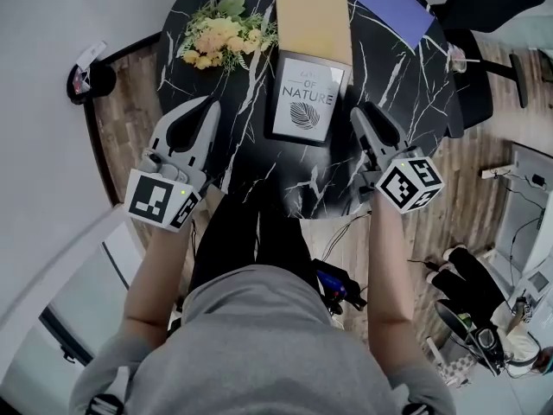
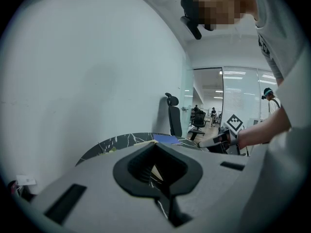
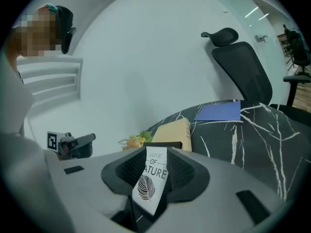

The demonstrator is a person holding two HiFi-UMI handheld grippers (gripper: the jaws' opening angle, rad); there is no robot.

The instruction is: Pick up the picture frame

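The picture frame point(image 1: 308, 98) stands in the middle of the head view on the dark marble table point(image 1: 246, 173), with its top edge at a tan box point(image 1: 313, 24). The right hand-held gripper point(image 1: 359, 115) is just right of it, jaws apart and not touching it. The left hand-held gripper point(image 1: 207, 104), at lower left, is empty, with only a thin slit between its jaws.
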